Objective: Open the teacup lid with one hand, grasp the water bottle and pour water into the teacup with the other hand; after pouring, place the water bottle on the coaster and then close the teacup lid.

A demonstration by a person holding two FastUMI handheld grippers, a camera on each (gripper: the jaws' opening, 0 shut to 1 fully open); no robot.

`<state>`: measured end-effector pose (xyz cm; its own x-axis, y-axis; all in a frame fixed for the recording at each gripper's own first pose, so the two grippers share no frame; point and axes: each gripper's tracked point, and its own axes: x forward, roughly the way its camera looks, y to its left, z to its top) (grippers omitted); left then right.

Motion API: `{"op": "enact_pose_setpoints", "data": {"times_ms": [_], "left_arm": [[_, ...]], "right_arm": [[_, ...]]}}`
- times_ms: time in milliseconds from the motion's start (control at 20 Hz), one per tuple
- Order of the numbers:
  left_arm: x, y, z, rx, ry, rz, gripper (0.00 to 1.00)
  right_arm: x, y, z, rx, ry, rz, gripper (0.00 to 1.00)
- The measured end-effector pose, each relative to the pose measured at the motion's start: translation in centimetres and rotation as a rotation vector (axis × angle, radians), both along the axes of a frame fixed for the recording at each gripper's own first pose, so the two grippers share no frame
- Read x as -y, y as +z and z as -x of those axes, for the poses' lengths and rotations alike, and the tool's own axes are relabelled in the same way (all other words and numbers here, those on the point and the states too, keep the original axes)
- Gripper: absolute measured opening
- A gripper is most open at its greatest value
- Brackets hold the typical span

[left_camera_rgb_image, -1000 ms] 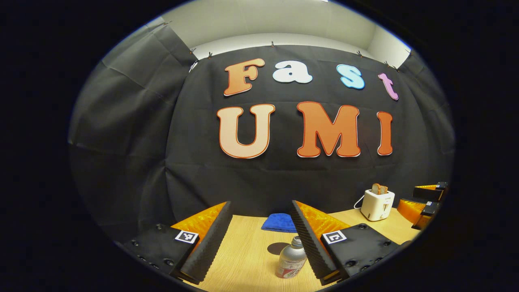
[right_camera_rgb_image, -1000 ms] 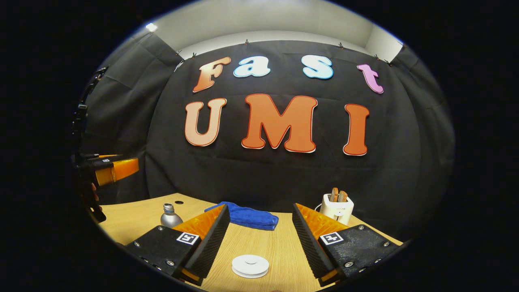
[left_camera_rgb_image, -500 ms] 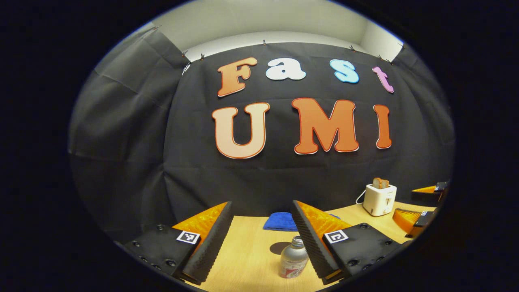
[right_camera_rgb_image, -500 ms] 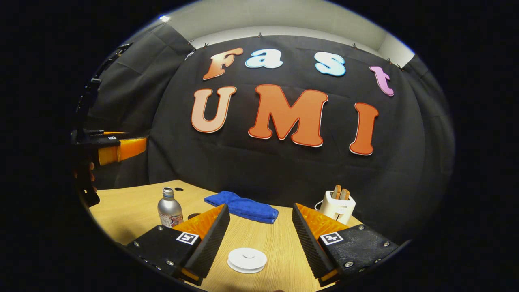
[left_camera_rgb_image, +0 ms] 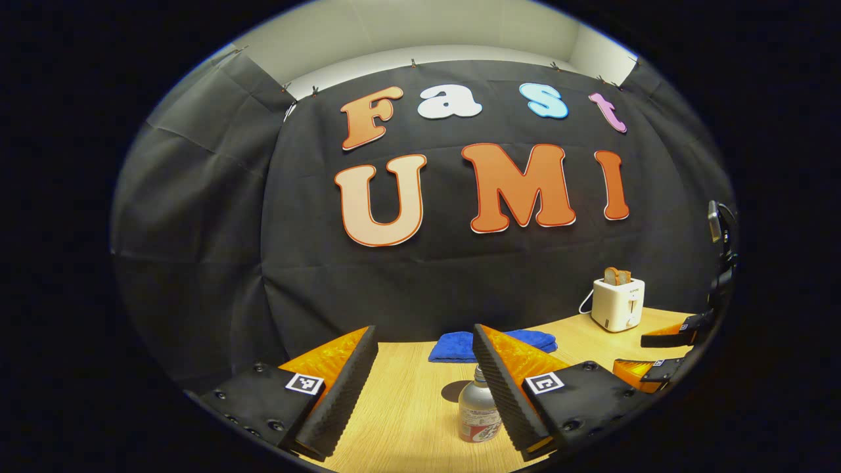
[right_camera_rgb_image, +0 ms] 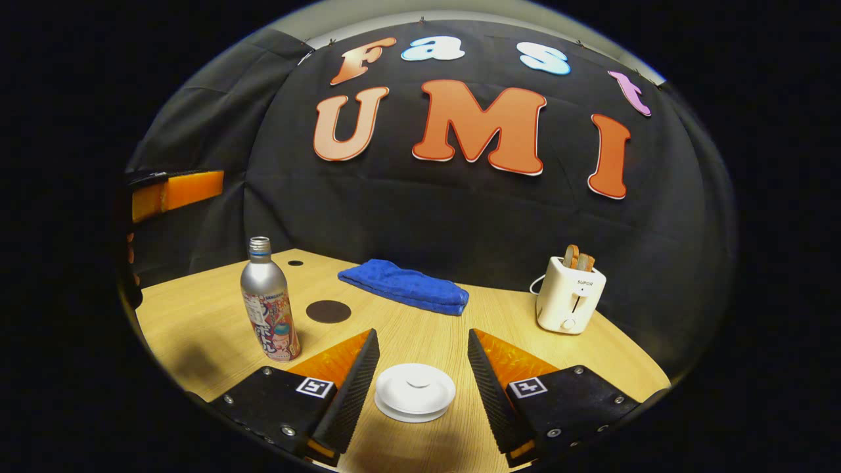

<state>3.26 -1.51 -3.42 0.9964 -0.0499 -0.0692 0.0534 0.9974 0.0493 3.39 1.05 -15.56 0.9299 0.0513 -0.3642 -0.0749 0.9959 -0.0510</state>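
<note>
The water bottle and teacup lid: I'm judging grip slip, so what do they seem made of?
Water bottle: likely brushed aluminium, from its matt silver shoulder and threaded neck, with a glossy printed label below. Teacup lid: probably glazed ceramic, smooth glossy white with a soft highlight, though plastic cannot be excluded.

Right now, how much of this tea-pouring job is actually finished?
Nothing looks done yet. The teacup lid sits closed between the open fingers of the right gripper, untouched. The water bottle stands upright on the table, just inside the open left gripper, not gripped. The dark coaster is bare. Lifting the lid, pouring, parking the bottle and closing all remain.
</note>
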Motion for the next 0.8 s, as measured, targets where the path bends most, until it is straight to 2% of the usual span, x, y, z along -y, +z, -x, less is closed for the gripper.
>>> {"op": "enact_pose_setpoints", "data": {"times_ms": [350,500,550,650,800], "left_arm": [[0.4,-1.6,-0.3,-0.033,-0.008,0.007,1.00],[0.5,-2.5,-0.7,-0.049,-0.010,0.007,1.00],[0.5,-2.8,-0.9,-0.053,-0.010,0.006,1.00],[0.7,-3.1,-0.9,-0.063,-0.011,0.001,1.00],[0.6,-3.6,-1.0,-0.072,-0.007,-0.008,1.00]], "right_arm": [[0.1,-4.4,-0.6,-0.121,0.018,0.029,0.65],[-0.2,-5.8,-0.9,-0.149,0.041,0.031,0.65],[-0.3,-6.4,-0.9,-0.160,0.043,0.024,0.63],[-0.5,-6.5,-1.2,-0.156,0.047,-0.016,0.48],[-1.0,-6.5,-1.4,-0.162,0.067,-0.035,0.43]]}}
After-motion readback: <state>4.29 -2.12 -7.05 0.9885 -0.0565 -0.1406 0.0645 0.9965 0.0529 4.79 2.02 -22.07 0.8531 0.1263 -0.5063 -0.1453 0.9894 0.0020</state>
